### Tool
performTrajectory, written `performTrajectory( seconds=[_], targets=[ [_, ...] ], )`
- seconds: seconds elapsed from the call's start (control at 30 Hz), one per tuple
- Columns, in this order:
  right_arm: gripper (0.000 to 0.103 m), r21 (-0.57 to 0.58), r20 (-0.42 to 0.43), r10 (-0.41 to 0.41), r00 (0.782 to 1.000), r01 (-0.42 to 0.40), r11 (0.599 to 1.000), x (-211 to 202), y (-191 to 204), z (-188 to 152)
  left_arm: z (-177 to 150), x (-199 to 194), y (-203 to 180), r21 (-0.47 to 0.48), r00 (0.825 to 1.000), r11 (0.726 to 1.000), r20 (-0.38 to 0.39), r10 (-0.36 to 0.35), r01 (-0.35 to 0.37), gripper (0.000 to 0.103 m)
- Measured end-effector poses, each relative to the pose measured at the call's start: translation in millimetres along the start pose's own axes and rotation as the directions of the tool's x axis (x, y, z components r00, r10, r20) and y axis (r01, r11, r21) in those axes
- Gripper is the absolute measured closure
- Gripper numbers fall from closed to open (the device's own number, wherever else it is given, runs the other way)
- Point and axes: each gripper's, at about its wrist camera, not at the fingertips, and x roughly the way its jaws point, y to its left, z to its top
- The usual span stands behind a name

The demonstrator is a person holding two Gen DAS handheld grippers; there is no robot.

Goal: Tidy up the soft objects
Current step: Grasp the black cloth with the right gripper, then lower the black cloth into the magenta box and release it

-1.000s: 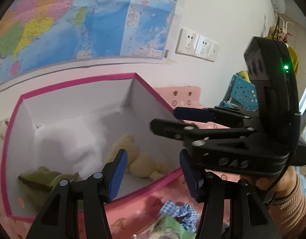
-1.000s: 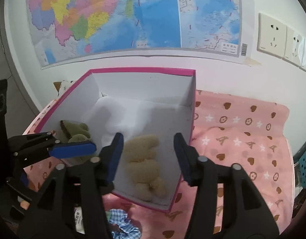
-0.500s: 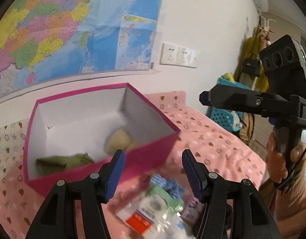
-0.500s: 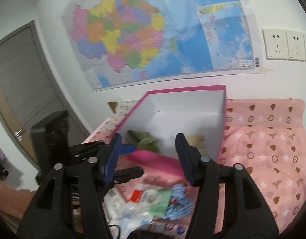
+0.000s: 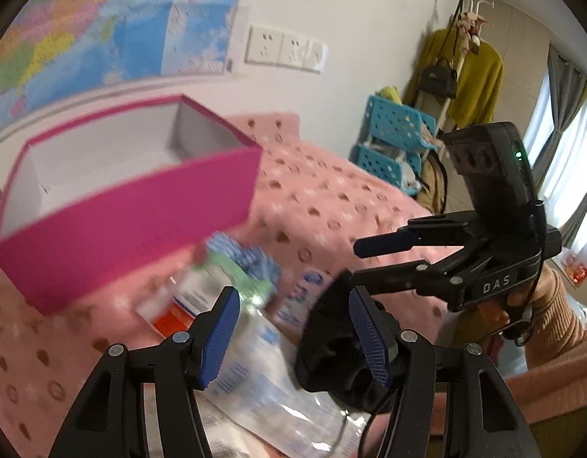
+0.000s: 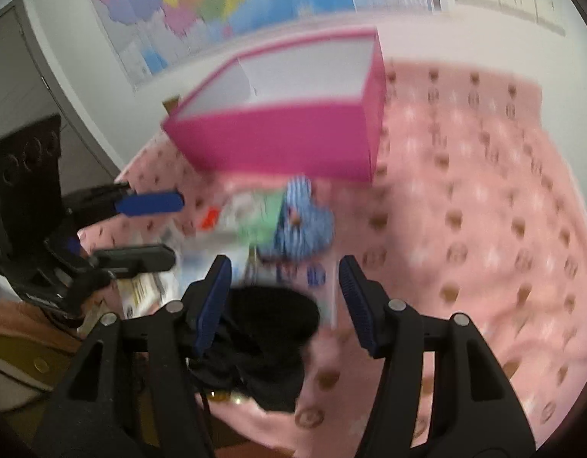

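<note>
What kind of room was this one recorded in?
Most likely a bedroom at home: a pink patterned blanket covers the work surface, a yellow garment and black handbag hang on a coat stand, and a colourful wall map sits beside wall sockets.

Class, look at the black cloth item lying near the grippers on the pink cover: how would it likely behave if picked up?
The black cloth item lies crumpled in folds, so it would probably droop and hang limp. It looks thin, so likely light. Being soft fabric on the pink cover, it should bunch rather than slide or roll if pushed.
</note>
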Motion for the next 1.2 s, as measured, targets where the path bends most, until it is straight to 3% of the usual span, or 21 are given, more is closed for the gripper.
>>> performTrajectory(
  seconds=[0.27, 0.5, 0.57, 0.67, 0.73, 0.9, 1.2],
  targets=[
    [0.043, 0.03, -0.069, 0.043, 0.997, -0.041, 0.999, 12.8, -5.1, -31.1, -26.6, 15.9, -8.9, -0.014, 0.996, 1.0, -0.087, -0.017, 0.016, 0.042],
    [0.045, -0.016, -0.107, 0.054, 0.993, -0.056, 0.998, 28.7, 8.4, -41.9, -33.3, 23.2, -17.5, 0.02, 0.995, 1.0, -0.105, -0.005, 0.007, 0.045],
    [0.066, -0.03, -0.109, 0.056, 0.992, -0.06, 0.998, 32.7, 11.3, -42.7, -34.0, 25.8, -17.4, 0.02, 0.994, 1.0, -0.111, -0.013, 0.016, 0.047],
    [0.077, -0.044, -0.112, 0.056, 0.992, -0.062, 0.997, 34.8, 12.8, -43.5, -34.7, 27.2, -15.8, 0.007, 0.993, 0.999, -0.115, -0.031, 0.032, 0.048],
    [0.086, -0.04, -0.092, 0.069, 0.993, -0.073, 0.997, 29.7, 12.7, -42.0, -34.7, 26.5, -14.4, -0.007, 0.992, 0.998, -0.115, -0.056, 0.056, 0.048],
    [0.088, -0.053, -0.035, 0.089, 0.995, -0.091, 0.994, 7.9, 19.1, -35.3, -30.0, 23.5, -11.6, -0.044, 0.986, 0.99, -0.098, -0.137, 0.133, 0.045],
    [0.088, -0.14, 0.066, 0.074, 0.995, -0.064, 0.988, -19.3, 36.2, 3.2, -4.8, 6.0, -10.4, -0.013, 0.991, 0.991, 0.006, -0.136, 0.136, 0.047]
  ],
)
